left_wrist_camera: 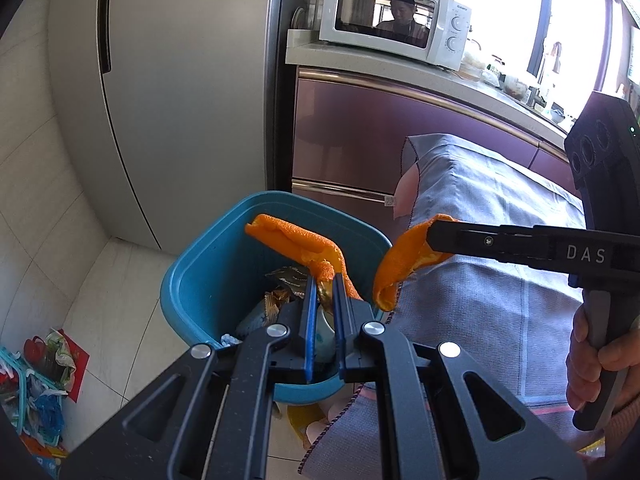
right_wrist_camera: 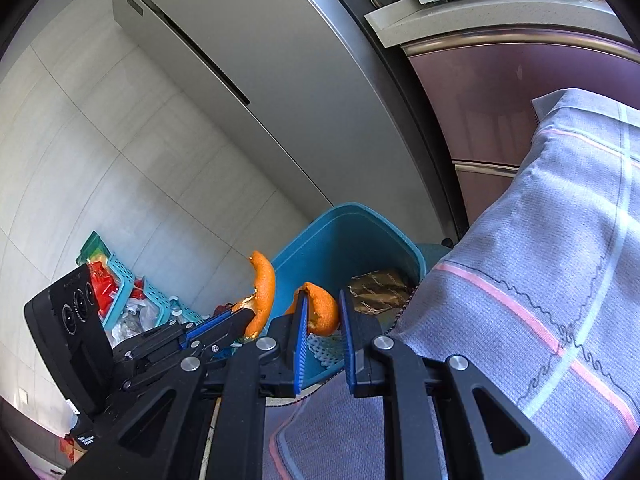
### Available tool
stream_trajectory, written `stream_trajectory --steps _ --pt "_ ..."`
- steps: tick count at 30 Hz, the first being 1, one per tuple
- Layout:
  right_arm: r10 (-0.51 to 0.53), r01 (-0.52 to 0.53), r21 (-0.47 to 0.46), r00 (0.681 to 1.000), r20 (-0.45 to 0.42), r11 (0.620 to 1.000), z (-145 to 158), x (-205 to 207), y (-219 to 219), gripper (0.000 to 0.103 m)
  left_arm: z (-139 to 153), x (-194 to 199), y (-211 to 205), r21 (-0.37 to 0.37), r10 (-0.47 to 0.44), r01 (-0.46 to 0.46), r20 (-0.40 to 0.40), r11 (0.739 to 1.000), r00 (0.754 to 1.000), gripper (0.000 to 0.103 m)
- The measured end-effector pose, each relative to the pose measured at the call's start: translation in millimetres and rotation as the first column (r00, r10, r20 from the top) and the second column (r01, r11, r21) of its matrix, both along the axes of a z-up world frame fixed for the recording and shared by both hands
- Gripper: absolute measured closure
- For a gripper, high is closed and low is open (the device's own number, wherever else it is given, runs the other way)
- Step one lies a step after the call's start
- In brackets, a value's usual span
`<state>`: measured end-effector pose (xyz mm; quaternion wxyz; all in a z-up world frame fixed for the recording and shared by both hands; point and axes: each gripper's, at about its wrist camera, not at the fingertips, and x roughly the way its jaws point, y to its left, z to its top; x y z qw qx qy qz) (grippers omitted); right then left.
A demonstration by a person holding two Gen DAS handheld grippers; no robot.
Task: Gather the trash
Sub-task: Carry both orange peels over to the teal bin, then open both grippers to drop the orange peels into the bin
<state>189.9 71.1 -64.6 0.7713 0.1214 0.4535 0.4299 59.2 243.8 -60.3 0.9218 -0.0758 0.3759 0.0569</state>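
My left hand-held gripper (left_wrist_camera: 323, 280) is squeezed shut on a long piece of orange peel (left_wrist_camera: 292, 242). The peel sticks up over the open top of the blue trash bin (left_wrist_camera: 208, 264), inside its rim. My right hand-held gripper (right_wrist_camera: 323, 307) pinches a second piece of orange peel (right_wrist_camera: 322, 312) too, as the left view shows from the side. That piece hangs just past the bin's near edge, right where the rim meets the gray cloth (right_wrist_camera: 540, 280). The two peels are close but do not touch. Down in the bin I can see a brown wrapper (right_wrist_camera: 380, 290) and other scraps, with room left above them. The cloth covers the bench on the right and hangs over its edge beside the bin. Behind the bin stand a big gray fridge (left_wrist_camera: 180, 100) and a purple cabinet (left_wrist_camera: 380, 128) with a white oven (left_wrist_camera: 396, 20) on top. To the left the tile floor (left_wrist_camera: 120, 280) is open, up to a small basket of stuff (right_wrist_camera: 132, 300).
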Motion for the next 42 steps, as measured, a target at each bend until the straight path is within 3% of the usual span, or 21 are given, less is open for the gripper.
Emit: stream_trajectory --steps 27,32,34,38,40,42 --pt "0.029 -0.028 -0.172 1.000 0.000 0.985 -20 10 53 0.087 -42 19 20 -0.071 0.029 -0.036 -0.097 0.997 0.995 0.094" --pt "0.034 -0.033 -0.183 0.999 0.006 0.983 -20 8 56 0.083 -44 18 24 -0.083 0.047 -0.055 -0.097 0.995 0.994 0.086" --pt "0.034 -0.031 -0.185 0.999 0.014 0.982 -20 6 56 0.080 -43 15 25 -0.088 0.057 -0.064 -0.089 0.994 0.994 0.077" --pt "0.035 -0.031 -0.170 0.999 0.020 0.985 -19 5 50 0.075 -38 10 27 -0.096 0.060 -0.066 -0.069 0.993 0.996 0.069" --pt "0.028 -0.024 -0.156 0.999 0.022 0.988 -17 4 45 0.074 -34 6 25 -0.095 0.056 -0.060 -0.051 0.994 0.997 0.060" --pt "0.018 -0.012 -0.136 0.999 0.044 0.991 -11 1 36 0.068 -28 0 22 -0.093 0.045 -0.047 -0.024 0.995 0.999 0.056"
